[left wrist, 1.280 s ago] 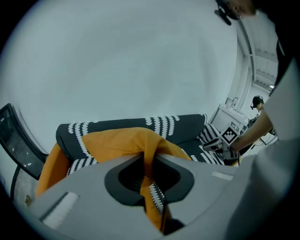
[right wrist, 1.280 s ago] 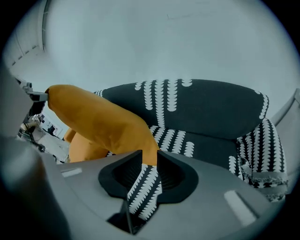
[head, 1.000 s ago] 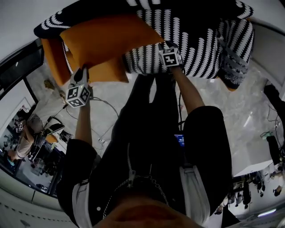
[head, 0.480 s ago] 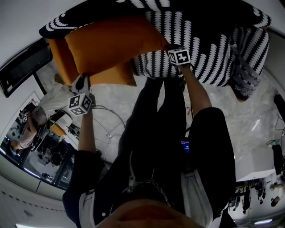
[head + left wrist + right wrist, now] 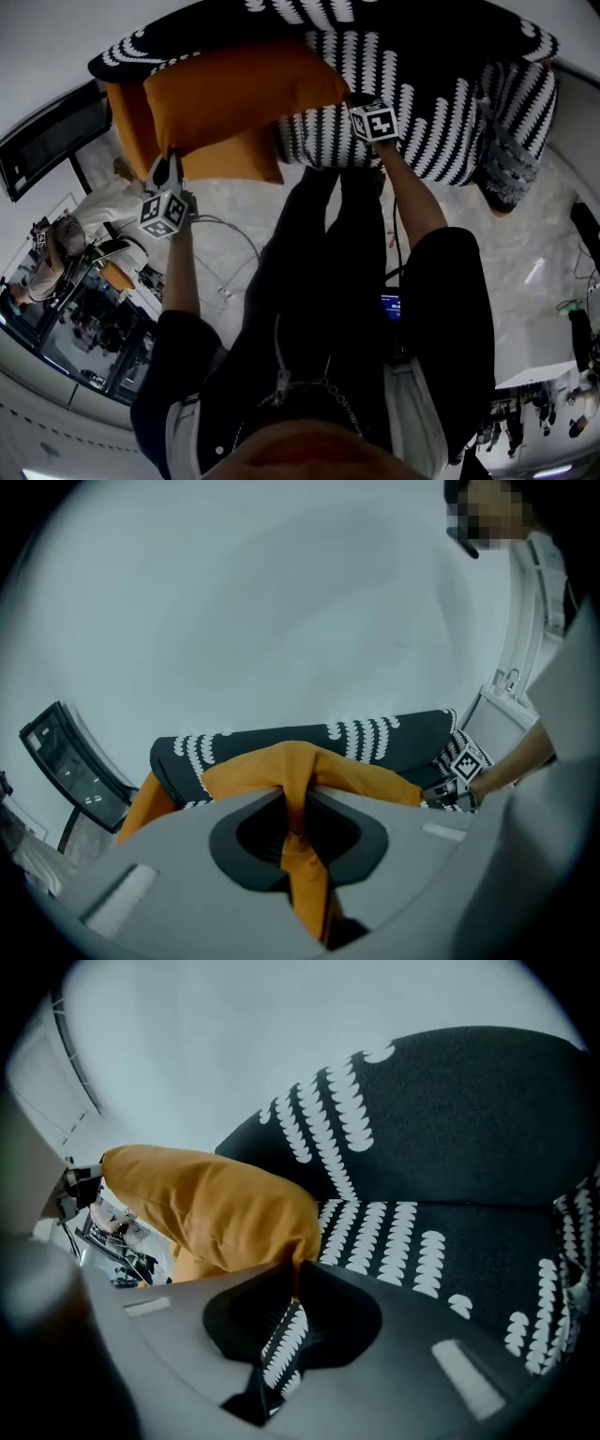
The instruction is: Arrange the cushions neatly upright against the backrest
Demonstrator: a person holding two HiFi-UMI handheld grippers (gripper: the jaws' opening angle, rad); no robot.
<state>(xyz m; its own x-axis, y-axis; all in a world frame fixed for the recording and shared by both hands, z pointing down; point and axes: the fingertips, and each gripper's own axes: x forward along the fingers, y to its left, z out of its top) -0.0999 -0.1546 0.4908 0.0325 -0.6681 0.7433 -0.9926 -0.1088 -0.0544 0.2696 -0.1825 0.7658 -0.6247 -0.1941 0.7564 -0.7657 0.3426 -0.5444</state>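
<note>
Both my claws grip now: right gripper [image 5: 292, 1281] just clamped the striped cushion [image 5: 279, 1340] at one o'clock, left gripper [image 5: 296, 806] pinches the orange cushion [image 5: 367, 778]; propping can start.

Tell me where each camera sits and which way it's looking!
Head view: sits on the person's head and looks steeply down at the sofa. It shows their arms, legs, left gripper and right gripper.
Left gripper view: rides the left gripper and looks along its jaws, which are shut on the orange cushion. The person's right arm shows at the right.
Right gripper view: rides the right gripper, whose jaws have just closed on black-and-white fabric. Only the gripper itself shows clearly.
Shared: all three views show the orange cushion and the sofa.
</note>
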